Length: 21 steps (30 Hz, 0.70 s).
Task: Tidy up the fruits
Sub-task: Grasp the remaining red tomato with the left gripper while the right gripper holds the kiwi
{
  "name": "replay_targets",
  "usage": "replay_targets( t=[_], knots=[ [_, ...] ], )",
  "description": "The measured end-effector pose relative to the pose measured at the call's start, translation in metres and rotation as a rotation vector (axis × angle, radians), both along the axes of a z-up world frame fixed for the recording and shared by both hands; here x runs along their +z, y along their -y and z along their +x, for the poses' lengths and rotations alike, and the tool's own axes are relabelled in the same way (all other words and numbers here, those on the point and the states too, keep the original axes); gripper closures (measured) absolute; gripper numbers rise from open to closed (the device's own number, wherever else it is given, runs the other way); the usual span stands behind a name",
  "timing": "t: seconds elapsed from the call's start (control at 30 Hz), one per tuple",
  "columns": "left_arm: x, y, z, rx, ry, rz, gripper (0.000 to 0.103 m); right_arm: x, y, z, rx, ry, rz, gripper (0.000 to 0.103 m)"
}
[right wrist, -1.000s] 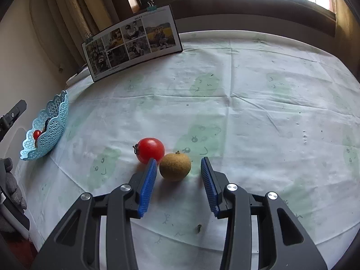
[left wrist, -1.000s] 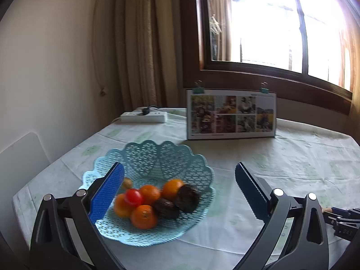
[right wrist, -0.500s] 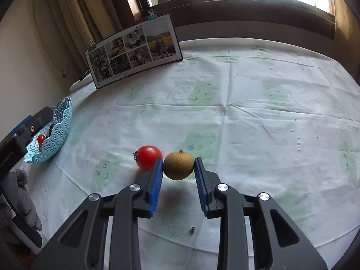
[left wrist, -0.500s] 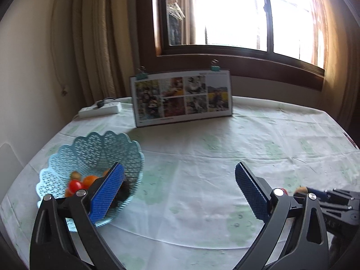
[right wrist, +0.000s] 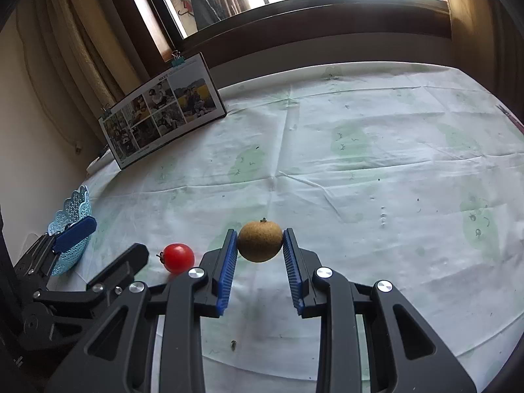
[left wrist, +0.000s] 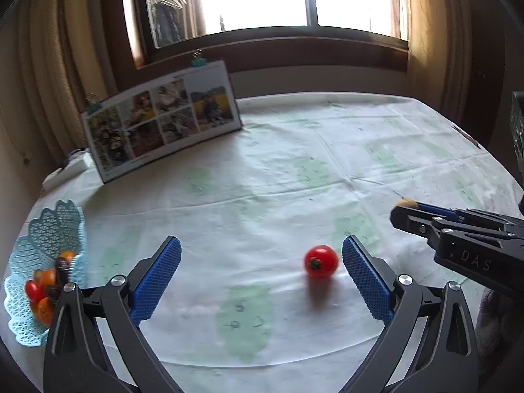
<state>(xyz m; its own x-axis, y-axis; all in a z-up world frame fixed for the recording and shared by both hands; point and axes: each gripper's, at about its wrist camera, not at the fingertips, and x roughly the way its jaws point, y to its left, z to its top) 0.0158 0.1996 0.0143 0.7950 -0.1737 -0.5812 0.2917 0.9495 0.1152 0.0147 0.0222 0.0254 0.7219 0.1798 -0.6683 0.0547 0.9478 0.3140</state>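
A brown round fruit is pinched between the blue pads of my right gripper, lifted a little off the cloth. A red tomato lies on the tablecloth just inside the right finger of my left gripper, which is open and holds nothing. The right wrist view shows the same tomato left of the right gripper, with the left gripper's fingers around it. The light blue lattice basket with several oranges, tomatoes and dark fruits sits at the table's left edge; it appears as basket in the right wrist view.
A photo board stands clipped upright at the back left, with a white power strip behind it. The right gripper reaches in from the right in the left wrist view. A pale green patterned tablecloth covers the round table under a window.
My left gripper has swung right from the basket to the tomato. My right gripper closed on the brown fruit and raised it slightly.
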Motion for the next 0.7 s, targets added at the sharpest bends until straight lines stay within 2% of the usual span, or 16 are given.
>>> replay_targets(
  t=[0.1, 0.17, 0.33, 0.37, 0.53, 0.7],
  knots=[
    [-0.008, 0.008, 0.008, -0.035, -0.058, -0.011, 0.018, 0.000, 0.000, -0.001, 0.000, 0.001, 0.001, 0.074],
    [-0.014, 0.011, 0.014, -0.054, -0.102, -0.034, 0.023, 0.000, -0.001, -0.001, 0.001, 0.000, 0.004, 0.074],
    [-0.026, 0.012, 0.024, -0.088, -0.179, -0.079, 0.048, -0.002, -0.002, -0.001, 0.005, -0.006, 0.003, 0.074],
    [-0.028, 0.012, 0.025, -0.093, -0.191, -0.084, 0.049, -0.002, -0.003, 0.000, 0.006, -0.008, 0.002, 0.074],
    [-0.033, 0.012, 0.026, -0.112, -0.212, -0.111, 0.072, -0.004, -0.004, 0.000, 0.007, -0.012, -0.003, 0.074],
    [-0.031, 0.011, 0.023, -0.126, -0.208, -0.137, 0.073, -0.005, -0.005, 0.001, 0.006, -0.015, -0.006, 0.074]
  ],
)
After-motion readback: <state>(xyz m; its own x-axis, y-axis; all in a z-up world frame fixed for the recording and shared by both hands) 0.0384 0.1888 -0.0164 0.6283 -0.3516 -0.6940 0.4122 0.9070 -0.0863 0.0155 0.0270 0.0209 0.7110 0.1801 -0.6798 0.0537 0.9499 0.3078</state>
